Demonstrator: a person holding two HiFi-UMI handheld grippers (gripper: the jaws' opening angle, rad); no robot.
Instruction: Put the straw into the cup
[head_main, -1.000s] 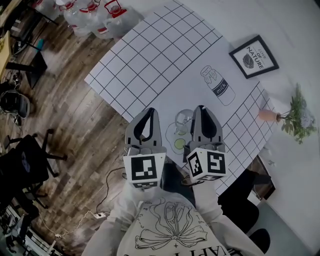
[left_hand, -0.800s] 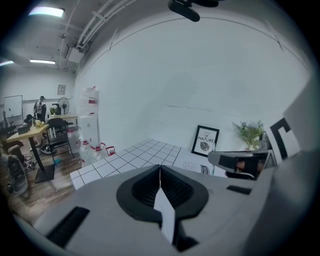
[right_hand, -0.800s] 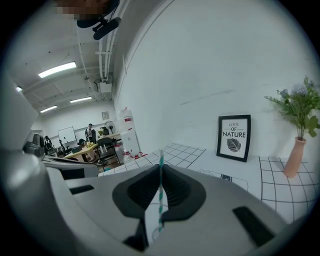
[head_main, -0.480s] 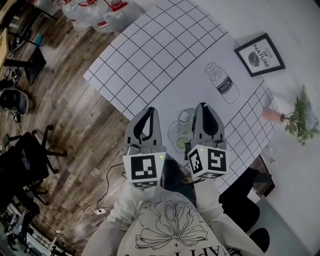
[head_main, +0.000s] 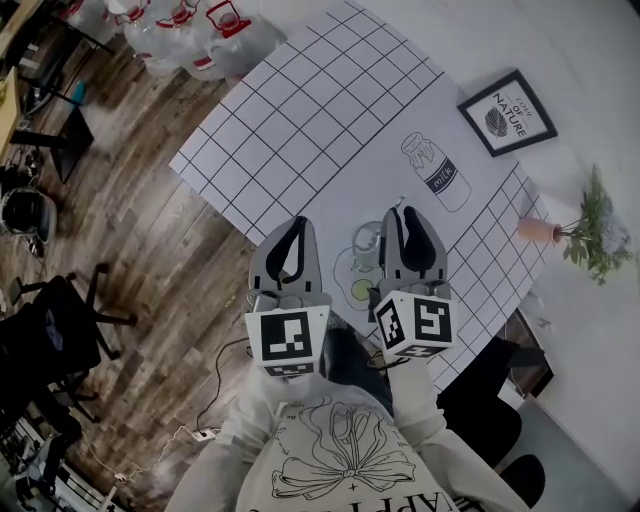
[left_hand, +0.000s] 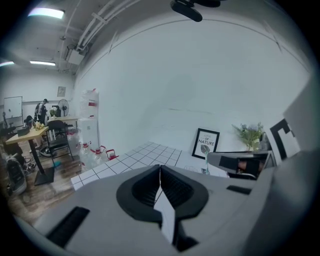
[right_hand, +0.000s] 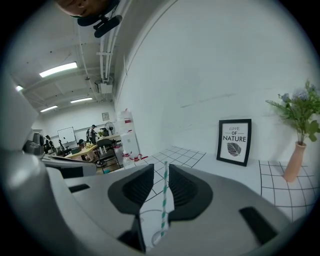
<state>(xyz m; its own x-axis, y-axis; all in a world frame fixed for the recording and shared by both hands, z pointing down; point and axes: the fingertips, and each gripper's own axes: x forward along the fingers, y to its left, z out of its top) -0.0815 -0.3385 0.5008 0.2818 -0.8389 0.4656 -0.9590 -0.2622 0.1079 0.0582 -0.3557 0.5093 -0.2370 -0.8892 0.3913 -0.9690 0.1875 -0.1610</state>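
A clear glass cup (head_main: 366, 244) stands on the white table near its front edge, on a printed lemon drawing (head_main: 358, 288). My right gripper (head_main: 402, 214) hovers just right of the cup, shut on a green-and-white striped straw (right_hand: 163, 206). The straw stands upright between the jaws, and its top end pokes past the fingertips (head_main: 403, 204). My left gripper (head_main: 299, 224) hangs left of the cup over the table's edge, with its jaws touching and nothing between them (left_hand: 160, 168).
A checked mat (head_main: 300, 110) covers the table's far left. A milk-bottle drawing (head_main: 436, 172), a framed "NATURE" picture (head_main: 507, 112) and a vase with a plant (head_main: 580, 232) lie beyond and to the right. Water jugs (head_main: 190, 25) and chairs (head_main: 50, 330) stand on the wooden floor.
The head view swayed slightly and came back. Both grippers stay beside the cup, and the straw is still held in the right one.
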